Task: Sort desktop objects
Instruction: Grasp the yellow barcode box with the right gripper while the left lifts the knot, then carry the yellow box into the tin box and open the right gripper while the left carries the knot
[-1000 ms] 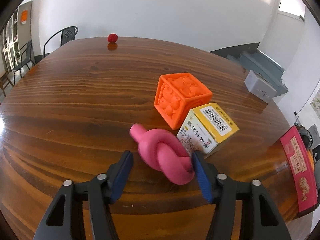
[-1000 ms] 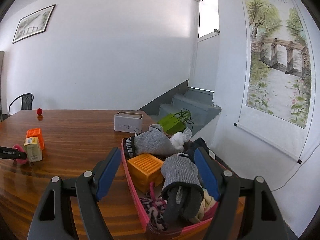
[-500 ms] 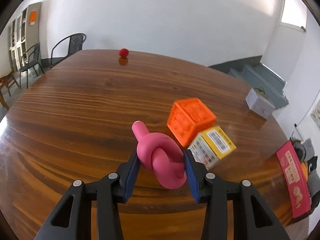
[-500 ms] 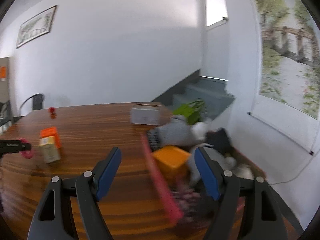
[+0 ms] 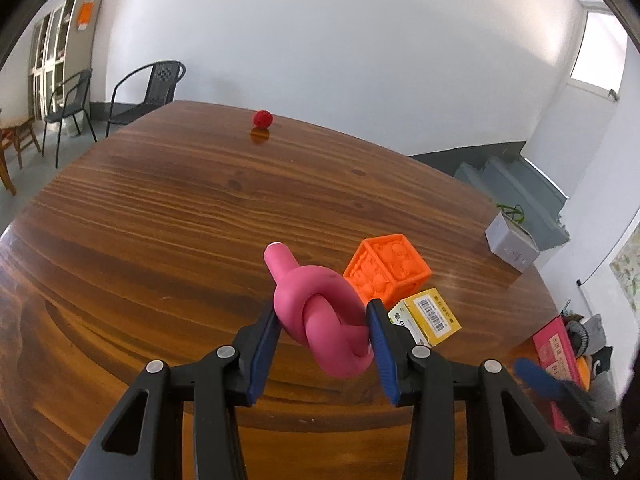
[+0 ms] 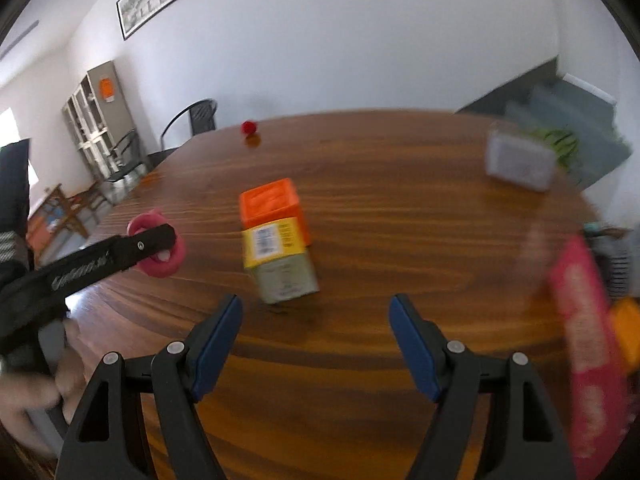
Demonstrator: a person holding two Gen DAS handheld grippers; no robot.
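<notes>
table: a broad wooden top carrying everything; its near edge is cut off under both grippers.
bin: a pink container at the table's right end, badly blurred in the right wrist view and partly cut by the frame, so its contents are hard to read.
left gripper: clamped on the pink knot toy, both blue pads pressing its sides; the toy looks lifted clear of the wood.
toy's long axis: runs away from the jaws, the stub end pointing up and forward.
right gripper: jaws spread wide with nothing between them, aimed at the table.
key relation: the yellow-and-white carton lies just ahead of the right gripper, slightly left of its centre line, long axis pointing roughly away, and it touches the orange cube behind it.
nearer hand: the right, judging by that view.
red ball: far across the table, well apart from the rest.
hidden: the carton's contact face with the cube.
</notes>
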